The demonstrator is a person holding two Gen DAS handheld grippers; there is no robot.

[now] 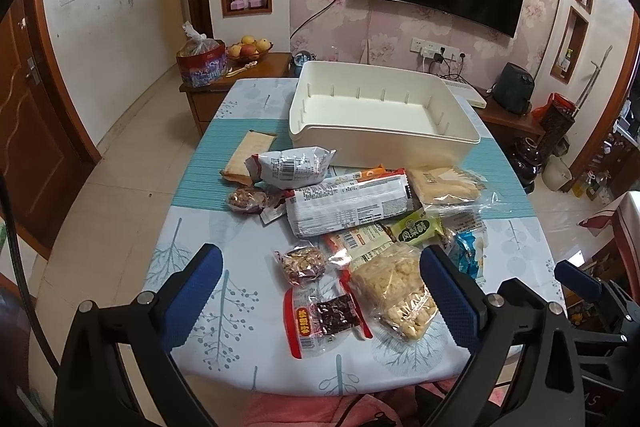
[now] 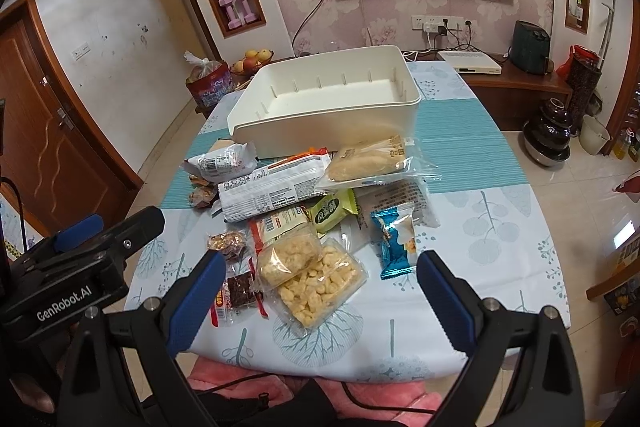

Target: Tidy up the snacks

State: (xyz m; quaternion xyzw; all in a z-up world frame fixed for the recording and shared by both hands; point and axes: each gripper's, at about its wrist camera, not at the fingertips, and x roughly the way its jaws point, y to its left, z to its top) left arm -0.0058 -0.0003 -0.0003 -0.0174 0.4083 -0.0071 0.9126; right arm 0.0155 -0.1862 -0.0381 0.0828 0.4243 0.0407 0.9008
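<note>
A heap of wrapped snacks lies on the table in front of an empty cream bin (image 1: 384, 115) (image 2: 328, 107). Nearest me are a clear pack of puffed rice cakes (image 1: 394, 293) (image 2: 316, 279), a red-edged date bar (image 1: 320, 319), a nut cake (image 1: 302, 263), a green pastry (image 1: 416, 227) (image 2: 332, 211) and a blue sachet (image 2: 394, 247). Further back lie a long white cracker pack (image 1: 352, 203) (image 2: 272, 191) and a bread pack (image 1: 444, 185) (image 2: 368, 159). My left gripper (image 1: 320, 293) hangs open above the near snacks. My right gripper (image 2: 320, 295) is open too, holding nothing.
The table (image 1: 224, 307) wears a leaf-print cloth with a teal runner (image 2: 460, 155). A low wooden cabinet (image 1: 208, 95) behind holds a fruit bowl and a bagged tin. A dark jar (image 2: 548, 131) stands on the floor at right. The left gripper body (image 2: 72, 267) shows in the right wrist view.
</note>
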